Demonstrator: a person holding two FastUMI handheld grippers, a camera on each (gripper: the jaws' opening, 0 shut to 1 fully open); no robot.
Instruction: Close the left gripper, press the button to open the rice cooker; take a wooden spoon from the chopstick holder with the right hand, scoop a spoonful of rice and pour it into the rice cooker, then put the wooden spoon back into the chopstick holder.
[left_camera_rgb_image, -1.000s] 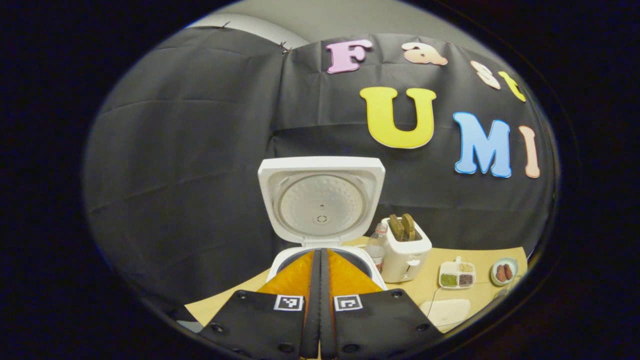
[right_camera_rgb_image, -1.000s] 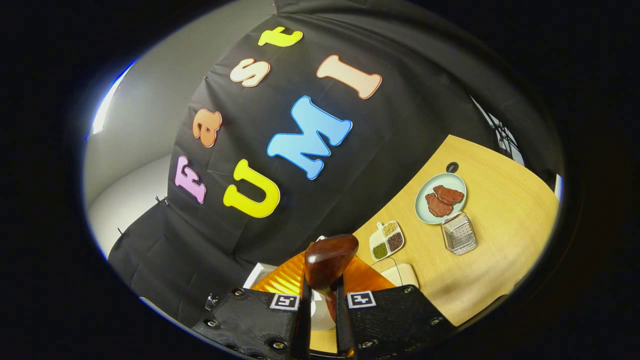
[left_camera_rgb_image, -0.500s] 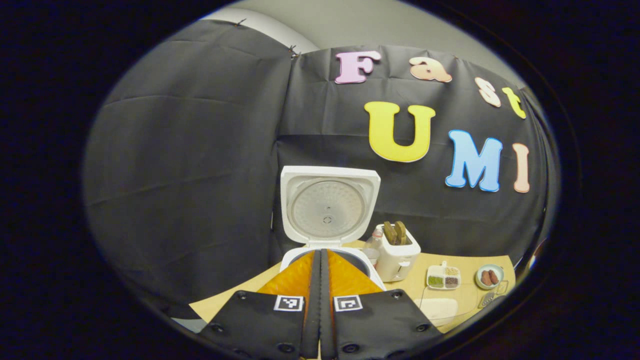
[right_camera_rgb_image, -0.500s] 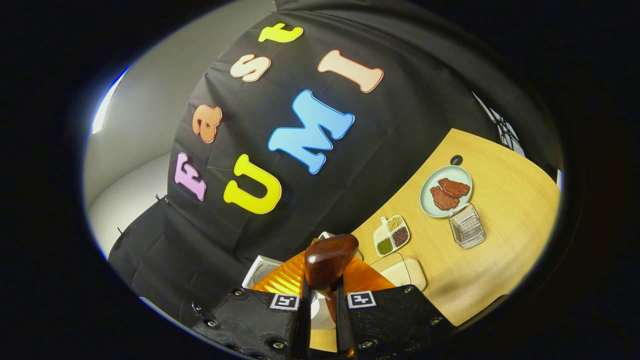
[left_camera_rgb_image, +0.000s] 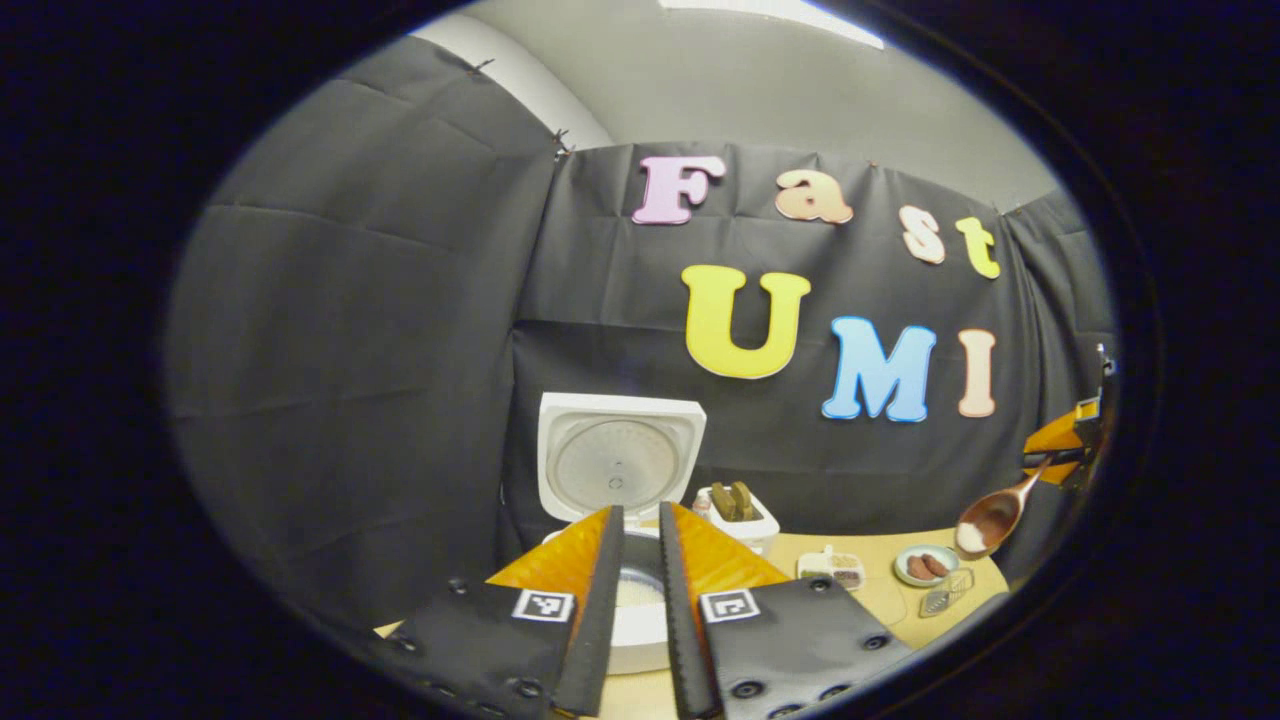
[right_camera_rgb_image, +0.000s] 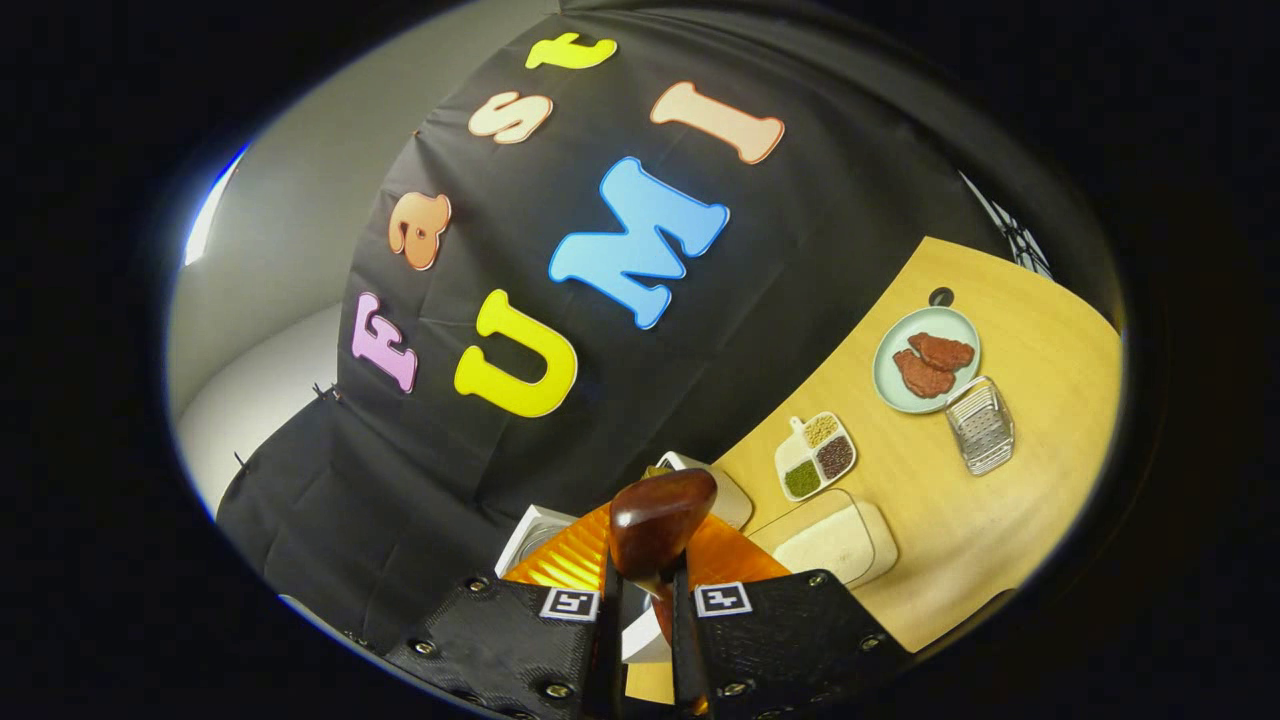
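Wooden table (right_camera_rgb_image: 1000, 520) (rice cooker (left_camera_rgb_image: 620, 470) open); spoon (right_camera_rgb_image: 655, 520) gripped

One rice cooker (left_camera_rgb_image: 615, 470), one toaster (left_camera_rgb_image: 738, 515), one wooden spoon (left_camera_rgb_image: 990, 520), two meat pieces (right_camera_rgb_image: 930, 362), one divided dish (right_camera_rgb_image: 817, 457).

I see a wooden table (right_camera_rgb_image: 1000, 520) carrying the rice cooker (left_camera_rgb_image: 615, 470), toaster (left_camera_rgb_image: 737, 512), divided dish (right_camera_rgb_image: 816, 456), plate (right_camera_rgb_image: 925, 385) near its far edge.
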